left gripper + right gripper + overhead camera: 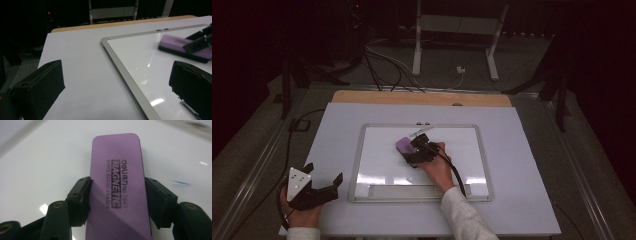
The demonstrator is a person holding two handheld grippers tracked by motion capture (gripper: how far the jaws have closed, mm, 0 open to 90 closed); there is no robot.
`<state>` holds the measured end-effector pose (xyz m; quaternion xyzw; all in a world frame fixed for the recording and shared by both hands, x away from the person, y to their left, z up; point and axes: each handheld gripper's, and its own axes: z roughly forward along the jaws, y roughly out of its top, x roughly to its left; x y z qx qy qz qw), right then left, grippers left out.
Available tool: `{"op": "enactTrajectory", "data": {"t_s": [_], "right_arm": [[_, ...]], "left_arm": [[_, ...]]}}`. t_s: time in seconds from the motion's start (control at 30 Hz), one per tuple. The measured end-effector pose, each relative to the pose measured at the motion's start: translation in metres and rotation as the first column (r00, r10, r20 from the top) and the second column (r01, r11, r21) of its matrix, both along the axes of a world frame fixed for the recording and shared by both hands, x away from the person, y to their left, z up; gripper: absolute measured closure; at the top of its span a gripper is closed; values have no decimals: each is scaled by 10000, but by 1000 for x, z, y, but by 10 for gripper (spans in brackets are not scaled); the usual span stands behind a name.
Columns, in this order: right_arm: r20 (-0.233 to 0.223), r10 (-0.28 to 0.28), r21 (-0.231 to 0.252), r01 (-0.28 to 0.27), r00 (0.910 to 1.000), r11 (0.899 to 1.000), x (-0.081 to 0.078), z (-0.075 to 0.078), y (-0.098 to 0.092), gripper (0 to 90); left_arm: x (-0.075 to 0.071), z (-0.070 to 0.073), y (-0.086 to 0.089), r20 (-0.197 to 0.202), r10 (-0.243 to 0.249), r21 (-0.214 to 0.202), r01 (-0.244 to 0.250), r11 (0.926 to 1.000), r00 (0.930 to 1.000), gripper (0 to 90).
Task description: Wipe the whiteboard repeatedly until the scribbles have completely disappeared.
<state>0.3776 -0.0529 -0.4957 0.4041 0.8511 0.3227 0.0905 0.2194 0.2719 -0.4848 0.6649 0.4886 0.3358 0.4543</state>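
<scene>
The right gripper point(414, 150) clamps the purple rectangular magnetic whiteboard eraser point(117, 192) by its long sides, flat on the silver-framed whiteboard point(362, 165), centre-far. The left gripper point(323, 176) rests near-left on the white table point(522, 210), jaws wide apart, empty.

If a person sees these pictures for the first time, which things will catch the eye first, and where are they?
The purple rectangular whiteboard eraser stands out first, clamped between the jaws of the right gripper near the middle of the silver-framed whiteboard. Next comes the left gripper, jaws spread wide, hovering by the near left corner of the white table. A faint blue mark lies on the board beside the eraser.
</scene>
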Motion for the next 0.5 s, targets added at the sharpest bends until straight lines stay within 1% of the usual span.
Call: {"op": "enactTrajectory", "data": {"t_s": [0.03, 0.07, 0.1, 0.17, 0.2, 0.3, 0.4, 0.5], "right_arm": [[130, 20, -183, -18, 9999, 9998, -2, 1, 3, 411], [108, -1, -208, 3, 9999, 9998, -1, 1, 3, 411], [98, -165, -224, 167, 9998, 9996, 1, 1, 1, 412], [142, -716, -339, 721, 9973, 9968, 5, 2, -6, 412], [195, -1097, -427, 1105, 9938, 9930, 8, 2, -12, 412], [363, -1873, -704, 1895, 9816, 9794, 14, 3, -27, 412], [384, -2469, -774, 2492, 9683, 9653, 19, 4, -41, 412], [344, -2905, -748, 2924, 9562, 9534, 23, 4, -55, 412]], "left_arm": [[0, 0, 0, 3, 21, -18, -21, 10000, 10000, 7], [0, 0, 1, 30, 34, -51, -33, 10000, 10000, 7], [0, 0, 1, 20, 39, -75, -39, 10000, 10000, 7], [-1, 0, 1, 41, 33, -49, -33, 10000, 10000, 7], [-1, 0, 1, 37, 29, -61, -29, 10000, 10000, 7], [0, 0, 1, 21, 25, -73, -25, 10000, 10000, 7], [-1, 0, 1, 37, 26, -62, -26, 10000, 10000, 7], [-1, 0, 2, 32, 37, -76, -36, 10000, 10000, 7]]}}
